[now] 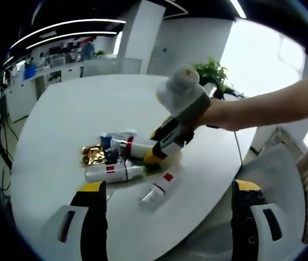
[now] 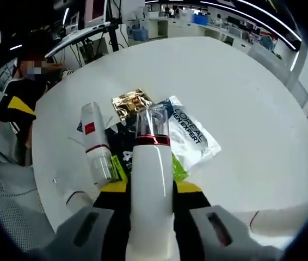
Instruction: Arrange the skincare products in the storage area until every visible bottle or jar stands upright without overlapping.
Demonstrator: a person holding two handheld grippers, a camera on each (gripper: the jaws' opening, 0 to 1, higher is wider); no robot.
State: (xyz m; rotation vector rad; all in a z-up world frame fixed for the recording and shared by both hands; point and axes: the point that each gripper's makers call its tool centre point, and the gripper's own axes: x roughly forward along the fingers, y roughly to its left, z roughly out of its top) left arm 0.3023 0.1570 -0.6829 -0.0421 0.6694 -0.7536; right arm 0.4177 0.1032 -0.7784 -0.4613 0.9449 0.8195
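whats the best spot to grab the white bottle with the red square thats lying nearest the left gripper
Take the white bottle across its round body near the middle, beside the red square, coming down from above. It lies on its side on the table, apart from the pile, so the left gripper, open now, can likely straddle it crosswise.

Left gripper view: hangs back off the white table's edge, looking across it.
Right gripper view: sits close above the table, angled down.
Shared: the product pile, gold packet included.
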